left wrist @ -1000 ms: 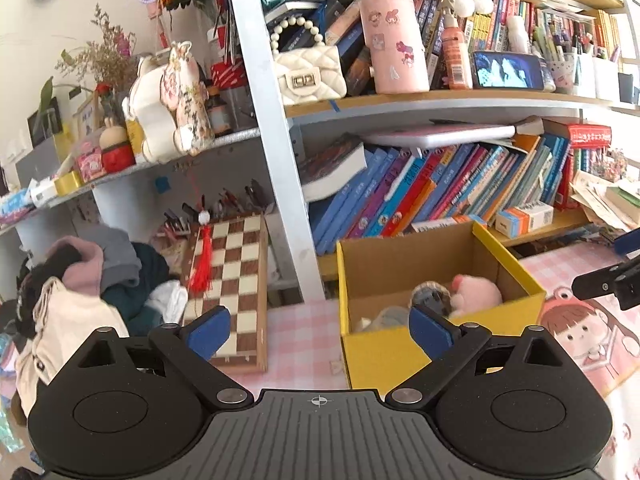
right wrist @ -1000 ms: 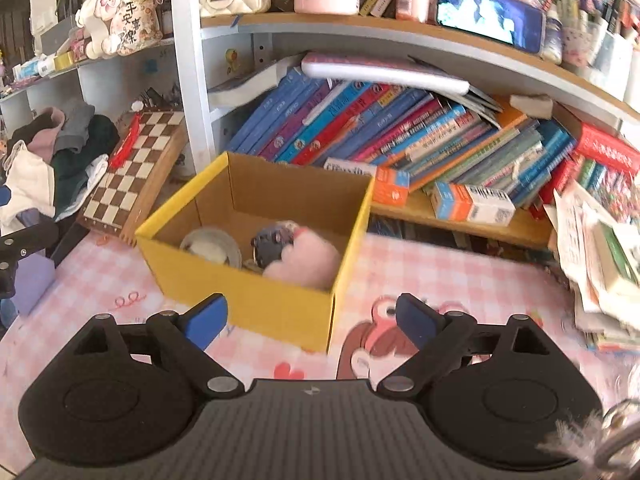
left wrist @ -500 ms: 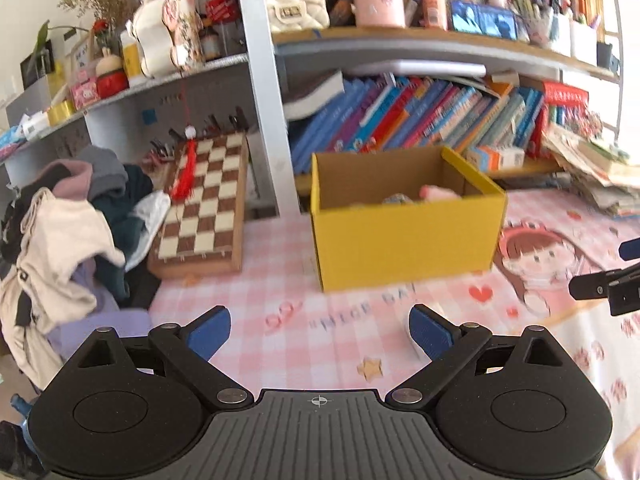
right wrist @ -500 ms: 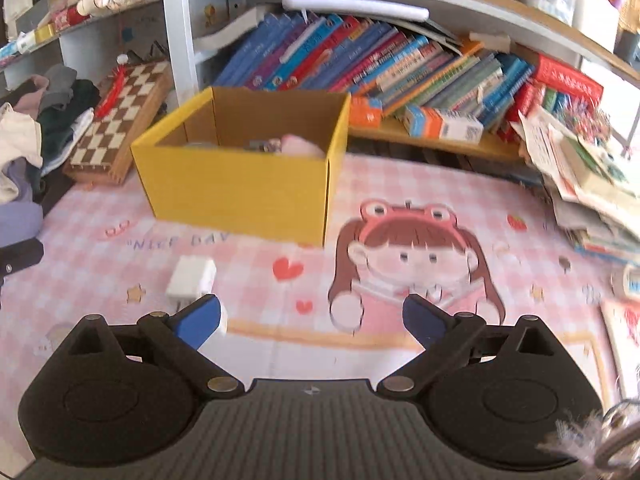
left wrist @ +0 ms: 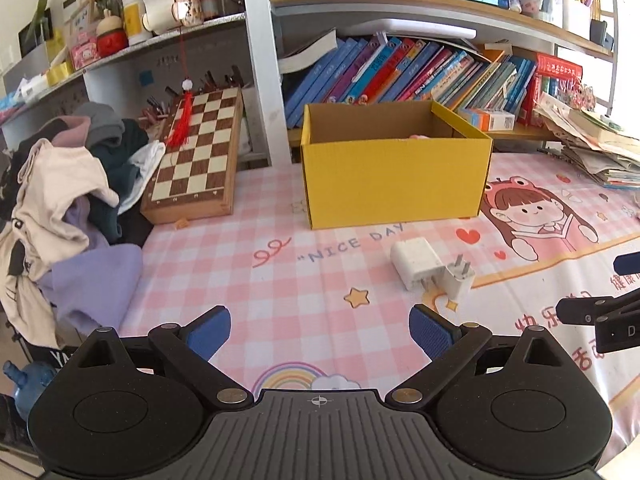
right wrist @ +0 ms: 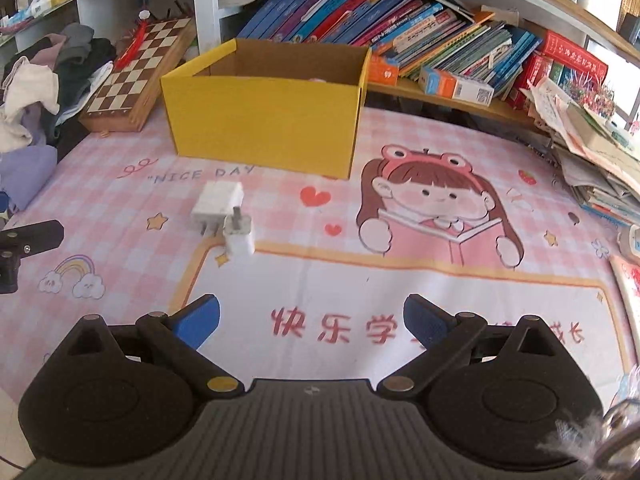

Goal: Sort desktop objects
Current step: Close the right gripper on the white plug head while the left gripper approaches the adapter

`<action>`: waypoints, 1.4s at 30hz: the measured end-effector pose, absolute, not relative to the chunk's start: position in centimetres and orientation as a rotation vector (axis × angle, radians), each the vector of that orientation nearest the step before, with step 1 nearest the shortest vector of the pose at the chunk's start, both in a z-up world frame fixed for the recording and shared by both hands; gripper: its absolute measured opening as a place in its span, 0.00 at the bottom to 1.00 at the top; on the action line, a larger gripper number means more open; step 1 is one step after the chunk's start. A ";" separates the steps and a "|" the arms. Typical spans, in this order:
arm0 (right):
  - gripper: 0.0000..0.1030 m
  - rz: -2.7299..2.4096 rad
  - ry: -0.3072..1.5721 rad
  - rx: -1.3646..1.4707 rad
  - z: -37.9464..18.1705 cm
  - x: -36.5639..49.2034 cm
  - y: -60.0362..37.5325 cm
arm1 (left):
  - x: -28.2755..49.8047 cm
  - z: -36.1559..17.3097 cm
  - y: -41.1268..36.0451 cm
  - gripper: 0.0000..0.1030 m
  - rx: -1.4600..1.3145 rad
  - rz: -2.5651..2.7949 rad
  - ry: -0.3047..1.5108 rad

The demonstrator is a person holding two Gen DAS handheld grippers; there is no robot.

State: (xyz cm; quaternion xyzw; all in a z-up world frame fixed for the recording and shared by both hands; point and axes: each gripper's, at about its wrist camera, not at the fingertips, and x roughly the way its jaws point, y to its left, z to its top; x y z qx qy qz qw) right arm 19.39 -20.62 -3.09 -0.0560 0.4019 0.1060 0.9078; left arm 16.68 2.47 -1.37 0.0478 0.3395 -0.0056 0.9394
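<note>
Two chargers [left wrist: 430,269] beyond spread fingers [left wrist: 208,330]

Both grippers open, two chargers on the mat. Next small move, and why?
Probably bring the right gripper forward and left over the small charger. Both grippers are open and empty, and the two white chargers lie touching on the mat in front of the yellow box; the small one is nearest. The left gripper could take the big charger.
</note>
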 end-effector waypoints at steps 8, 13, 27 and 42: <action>0.97 0.245 0.859 -0.116 -4.0 18.7 -19.9 | 16.3 -2.2 1.8 0.95 0.099 -0.019 0.714; 0.97 0.265 0.870 -0.132 -4.5 18.8 -19.4 | 16.1 -2.8 1.3 0.95 0.102 -0.026 0.728; 0.97 0.286 0.880 -0.139 -4.8 20.1 -19.7 | 17.1 -3.3 0.5 0.95 0.095 -0.014 0.744; 0.94 0.366 0.869 -0.171 -5.0 22.5 -19.4 | 18.4 -3.6 -0.5 0.94 0.084 -0.009 0.743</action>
